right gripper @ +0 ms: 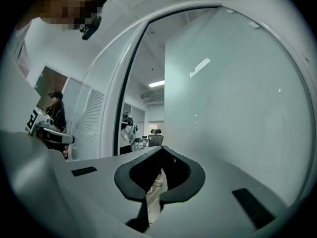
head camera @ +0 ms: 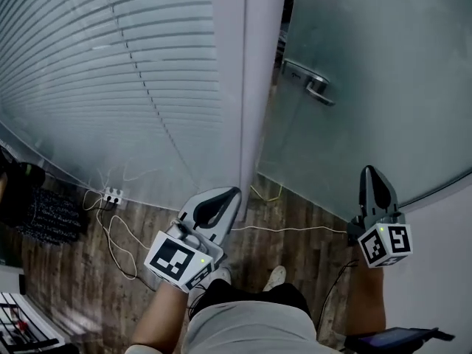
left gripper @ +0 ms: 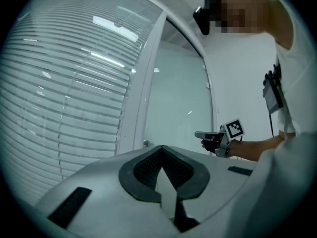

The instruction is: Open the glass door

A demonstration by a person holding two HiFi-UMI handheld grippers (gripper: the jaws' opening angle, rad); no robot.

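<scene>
In the head view, the frosted door (head camera: pixel 369 65) stands upright at the right, ajar from the white frame (head camera: pixel 247 87). Its lever handle (head camera: pixel 310 81) lies crosswise on the glass near the door's free edge. The left hand-held gripper (head camera: pixel 233 193) and right hand-held gripper (head camera: pixel 374 174) hover over the wood floor (head camera: pixel 295 212), both clear of the door. In the left gripper view, the jaws are pressed together with nothing between them, facing the frame. In the right gripper view, the jaws are likewise pressed together and empty, facing the gap beside the door's edge, with a chair (right gripper: pixel 156 133) beyond.
</scene>
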